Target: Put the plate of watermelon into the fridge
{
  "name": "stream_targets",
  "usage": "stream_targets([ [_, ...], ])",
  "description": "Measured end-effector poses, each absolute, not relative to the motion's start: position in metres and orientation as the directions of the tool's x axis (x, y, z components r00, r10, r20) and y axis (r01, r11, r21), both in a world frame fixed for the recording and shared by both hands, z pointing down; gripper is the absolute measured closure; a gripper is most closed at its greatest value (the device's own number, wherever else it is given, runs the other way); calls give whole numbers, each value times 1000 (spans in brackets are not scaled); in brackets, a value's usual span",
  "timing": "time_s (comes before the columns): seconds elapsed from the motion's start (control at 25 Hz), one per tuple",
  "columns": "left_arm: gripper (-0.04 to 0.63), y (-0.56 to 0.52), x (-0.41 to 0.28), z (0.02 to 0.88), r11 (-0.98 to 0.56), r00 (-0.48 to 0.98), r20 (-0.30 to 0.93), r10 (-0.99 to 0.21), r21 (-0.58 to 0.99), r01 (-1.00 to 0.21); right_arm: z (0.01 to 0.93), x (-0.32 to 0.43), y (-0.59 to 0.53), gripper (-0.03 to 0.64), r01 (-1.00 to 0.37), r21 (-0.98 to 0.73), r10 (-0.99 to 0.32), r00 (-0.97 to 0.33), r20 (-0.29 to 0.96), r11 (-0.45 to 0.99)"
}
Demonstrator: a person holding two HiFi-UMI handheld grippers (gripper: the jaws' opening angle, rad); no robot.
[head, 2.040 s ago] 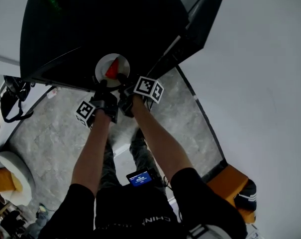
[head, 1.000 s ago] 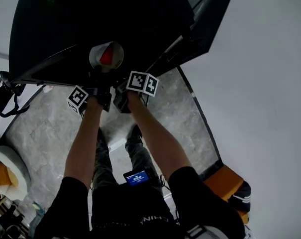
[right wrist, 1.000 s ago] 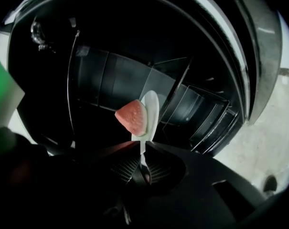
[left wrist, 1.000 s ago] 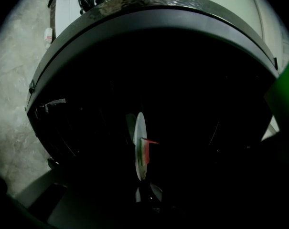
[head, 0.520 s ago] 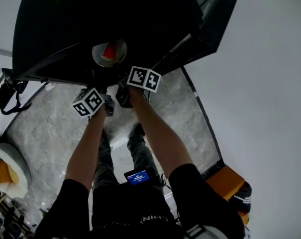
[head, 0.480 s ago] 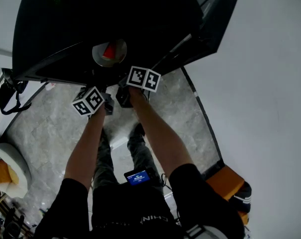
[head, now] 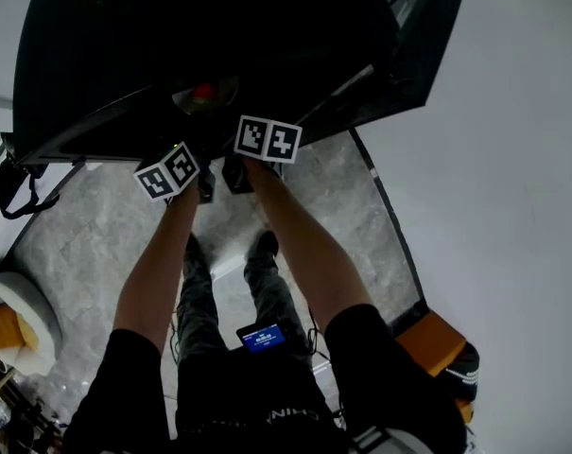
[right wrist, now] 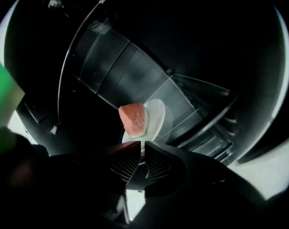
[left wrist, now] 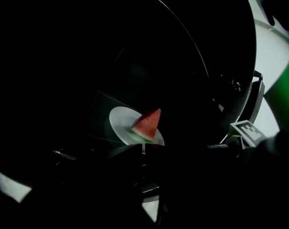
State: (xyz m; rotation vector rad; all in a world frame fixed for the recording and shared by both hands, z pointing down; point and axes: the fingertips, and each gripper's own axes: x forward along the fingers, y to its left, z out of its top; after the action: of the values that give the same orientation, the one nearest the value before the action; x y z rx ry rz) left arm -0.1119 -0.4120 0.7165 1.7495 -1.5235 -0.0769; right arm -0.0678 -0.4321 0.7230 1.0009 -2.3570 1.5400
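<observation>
A white plate (left wrist: 120, 124) carrying a red watermelon wedge (left wrist: 148, 124) sits low inside the dark fridge (head: 172, 36). In the head view the plate (head: 219, 94) is only dimly visible past both marker cubes. My left gripper (left wrist: 143, 149) is closing, its jaws nearly together at the plate's near rim. The right gripper (right wrist: 140, 149) is shut on the plate (right wrist: 156, 113) from the other side, with the wedge (right wrist: 133, 118) just beyond its tips. The left cube (head: 167, 170) trails slightly behind the right cube (head: 268, 138).
The open fridge door (head: 427, 26) stands to the right, with a white wall beyond it. Glass shelves (right wrist: 182, 99) surround the plate. Grey marble floor (head: 87, 244) lies below, with a black bag (head: 7, 187) at left and an orange object (head: 437, 348) at lower right.
The plate has gone deeper into the dark fridge. My left gripper drew back from it and turned, then came forward again. The right gripper stayed on the plate.
</observation>
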Motion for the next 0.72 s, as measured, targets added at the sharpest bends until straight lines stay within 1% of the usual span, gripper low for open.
stream_targets([
  [0.16,577,-421,-115,716,9,280,482,-830,513,-858,721,-72,-443,581,-644,-710,-456,-742,491,284],
  [0.32,581,-431,-114,712,-46,307,483,-820,479,-877,720,-76,-451,589,-667,-676,-440,-733,518,314],
  [0.52,581,-424,-111,704,-101,346,481,-806,465,-880,708,-72,-445,589,-669,-656,-425,-737,525,350],
  [0.64,581,-402,-98,700,-160,399,489,-775,460,-873,702,-64,-425,589,-660,-669,-403,-746,531,342],
  [0.72,581,-393,-86,691,-214,444,472,-761,464,-860,694,-59,-417,589,-659,-670,-397,-748,532,342],
])
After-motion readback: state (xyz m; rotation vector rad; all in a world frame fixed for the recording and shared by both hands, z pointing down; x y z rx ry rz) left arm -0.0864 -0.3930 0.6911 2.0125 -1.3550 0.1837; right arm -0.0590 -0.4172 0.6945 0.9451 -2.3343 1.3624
